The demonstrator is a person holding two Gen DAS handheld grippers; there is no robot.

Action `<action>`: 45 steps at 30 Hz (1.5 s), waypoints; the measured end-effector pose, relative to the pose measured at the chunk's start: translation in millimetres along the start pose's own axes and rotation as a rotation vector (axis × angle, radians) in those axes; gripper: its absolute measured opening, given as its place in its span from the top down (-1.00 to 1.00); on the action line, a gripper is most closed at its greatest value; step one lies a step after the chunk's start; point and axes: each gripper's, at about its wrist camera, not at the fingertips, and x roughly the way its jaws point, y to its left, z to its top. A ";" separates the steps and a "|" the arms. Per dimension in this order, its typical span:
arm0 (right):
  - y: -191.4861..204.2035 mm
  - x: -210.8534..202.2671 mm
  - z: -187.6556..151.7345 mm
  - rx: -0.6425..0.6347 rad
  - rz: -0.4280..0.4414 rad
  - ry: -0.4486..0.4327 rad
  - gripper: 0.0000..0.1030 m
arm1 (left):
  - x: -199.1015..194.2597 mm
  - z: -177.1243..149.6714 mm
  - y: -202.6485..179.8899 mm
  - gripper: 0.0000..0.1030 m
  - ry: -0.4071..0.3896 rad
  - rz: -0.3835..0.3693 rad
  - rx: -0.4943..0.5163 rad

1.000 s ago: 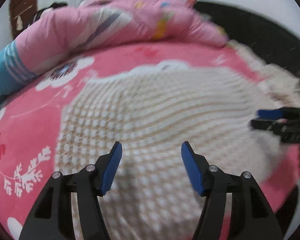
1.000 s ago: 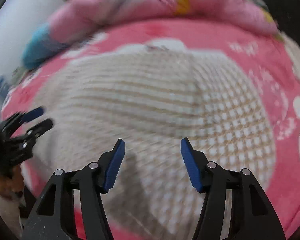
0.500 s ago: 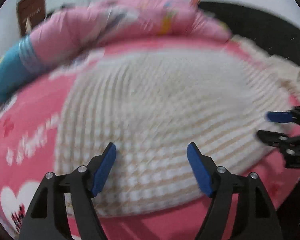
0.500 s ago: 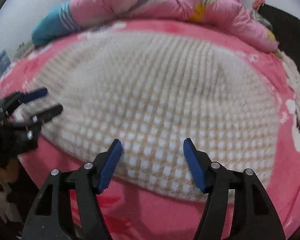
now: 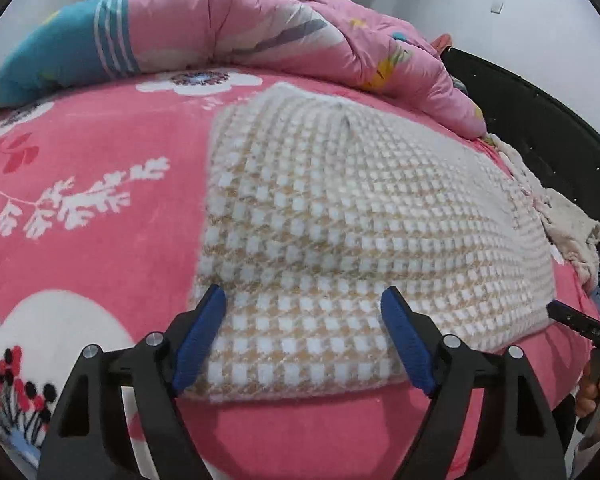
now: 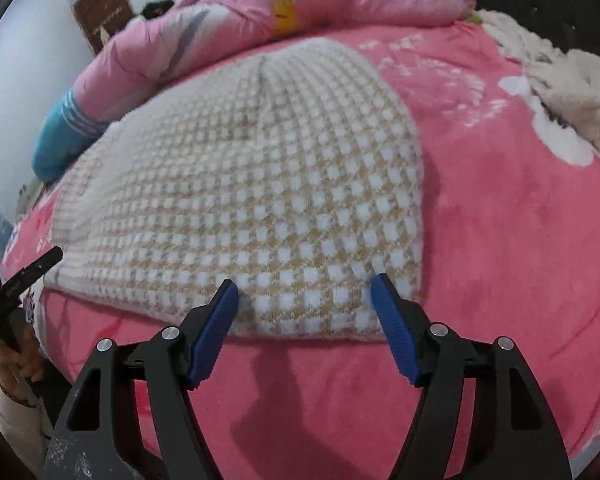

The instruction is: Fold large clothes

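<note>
Grippers first: left gripper (image 5: 302, 300) has its jaws spread wide w/ nothing pinched. Its blue pads (image 5: 198, 340) sit over the near left corner of the checked knit garment (image 5: 340, 216); whether they touch the fabric can't be told. Jaws have just been opening further, garment edge below/between them but not clamped. Right gripper (image 6: 304, 290) is likewise wide apart and holds nothing, its pads (image 6: 394, 330) over the garment's near right corner (image 6: 260, 184), fabric edge between the tips, not gripped. Its jaws have also just been opening.

Each gripper shows in the other's view: right one as a black tip at the right edge of the left wrist cam (image 5: 580, 324), w/ a hand (image 5: 592, 392) under it; left one as a black finger at the left edge of the right wrist cam (image 6: 24, 276), also w/ a hand (image 6: 16, 364) on its grip.

Garment, white & beige check, lies spread flat on the bed, near hem parallel to and just inside the bed's near edge, far end narrowing toward the bed's far side.

Under it: pink fleece blanket (image 5: 92, 216) w/ white flowers and branch print. Along the far edge a bunched pink quilt (image 5: 260, 36) w/ a blue striped end. Cream fuzzy cloth (image 6: 572, 92) lies heaped at the right edge of the bed. Dark wooden door (image 6: 104, 12) in the white wall beyond.
</note>
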 end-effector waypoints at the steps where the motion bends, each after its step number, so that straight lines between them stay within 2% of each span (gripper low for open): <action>1: -0.8 -9.9 -5.0 0.016 0.004 0.000 -0.28 | -7.3 -0.1 -3.9 -0.52 0.005 0.002 -0.006; 3: 8.0 -26.2 -6.0 0.057 0.038 -0.009 -0.33 | -25.6 -0.9 -11.2 -0.52 -0.016 -0.002 -0.006; 5: 13.8 -62.1 -23.7 0.053 0.061 -0.040 -0.39 | -53.6 -6.4 -23.6 -0.52 -0.060 0.016 0.033; 7: 30.8 -80.3 -27.3 0.009 0.050 -0.084 -0.58 | -62.6 -6.0 -35.1 -0.63 -0.090 0.020 0.065; 10: 58.7 -101.5 -39.2 -0.054 0.049 -0.137 -0.77 | -99.2 -20.6 -61.5 -0.84 -0.149 0.031 0.109; 11: 69.7 -110.5 -44.7 -0.074 0.054 -0.160 -0.80 | -105.7 -21.9 -68.0 -0.90 -0.162 0.036 0.117; 14: 84.5 -120.1 -44.4 -0.112 0.076 -0.227 -0.84 | -121.9 -26.8 -84.8 -0.90 -0.179 0.041 0.131; 17: 99.6 -124.6 -46.9 -0.150 0.033 -0.288 -0.84 | -126.4 -29.5 -96.8 -0.90 -0.159 0.062 0.132; 25: 120.9 -134.6 -49.3 -0.192 -0.097 -0.404 -0.84 | -131.9 -34.8 -116.6 -0.90 -0.218 0.216 0.139; 28: 123.8 -136.7 -49.9 -0.203 -0.082 -0.403 -0.84 | -131.3 -35.8 -123.4 -0.90 -0.218 0.292 0.156; 29: 124.8 -135.4 -50.0 -0.206 -0.073 -0.390 -0.84 | -129.9 -36.0 -124.5 -0.90 -0.209 0.293 0.166; 32: 126.3 -128.4 -51.4 -0.195 -0.084 -0.358 -0.84 | -123.2 -39.1 -129.7 -0.90 -0.170 0.287 0.182; 35: 126.6 -115.8 -52.5 -0.197 -0.127 -0.306 -0.84 | -111.3 -42.3 -128.6 -0.90 -0.089 0.250 0.126; 39: 120.7 -106.5 -53.2 -0.172 -0.140 -0.259 -0.84 | -96.8 -44.7 -119.4 -0.90 -0.002 0.215 0.047; 45: 112.3 -92.5 -53.5 -0.129 -0.124 -0.188 -0.84 | -91.2 -47.3 -118.7 -0.90 0.025 0.231 0.049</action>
